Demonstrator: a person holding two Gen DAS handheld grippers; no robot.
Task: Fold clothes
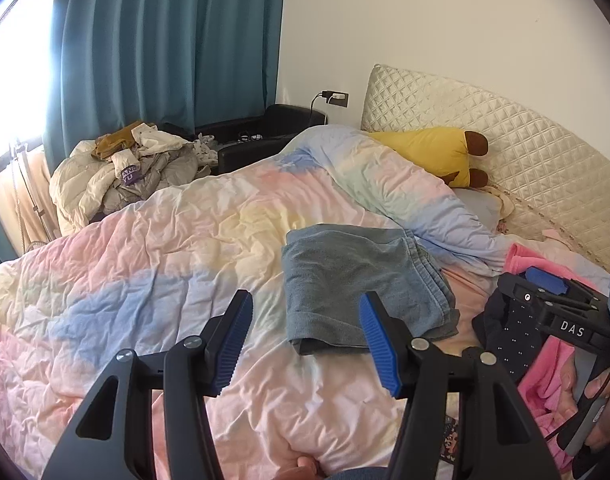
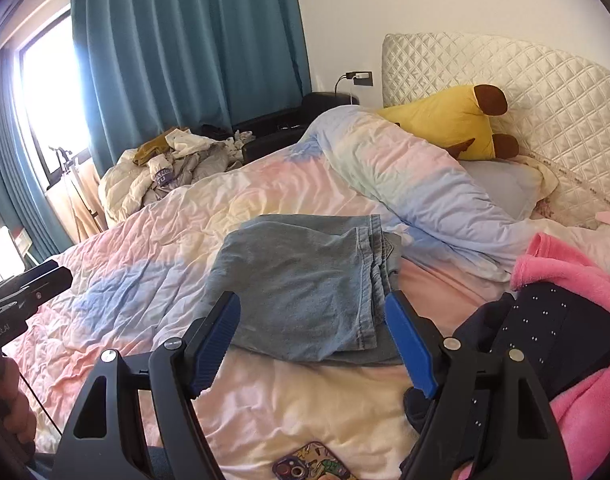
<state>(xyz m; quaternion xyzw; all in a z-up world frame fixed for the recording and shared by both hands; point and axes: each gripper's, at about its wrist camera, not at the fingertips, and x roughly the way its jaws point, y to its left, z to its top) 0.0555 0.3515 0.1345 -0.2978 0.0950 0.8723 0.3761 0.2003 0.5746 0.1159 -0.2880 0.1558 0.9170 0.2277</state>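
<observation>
teal curtains (image 1: 165, 40), bright window (image 1: 13, 72), white wall (image 1: 425, 20), quilted headboard (image 1: 505, 140)

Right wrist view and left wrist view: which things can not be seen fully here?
- Phone: right wrist view, cut by the bottom edge.
- Dotted navy garment: right wrist view, partly behind the right gripper.
- Yellow plush: left wrist view, partly under the duvet.

Left gripper (image 1: 307, 340), right gripper (image 2: 313, 342): agape, empty.

Folded jeans (image 2: 305, 284) are laid on the duvet (image 2: 153, 256) near the bed's middle. To their right a dotted garment (image 2: 545, 328) is piled on a fleece (image 2: 577, 272). Behind them a plush toy (image 2: 445, 120) is propped against the headboard (image 2: 545, 92), and a clothes heap (image 2: 173, 168) is seen far left.
</observation>
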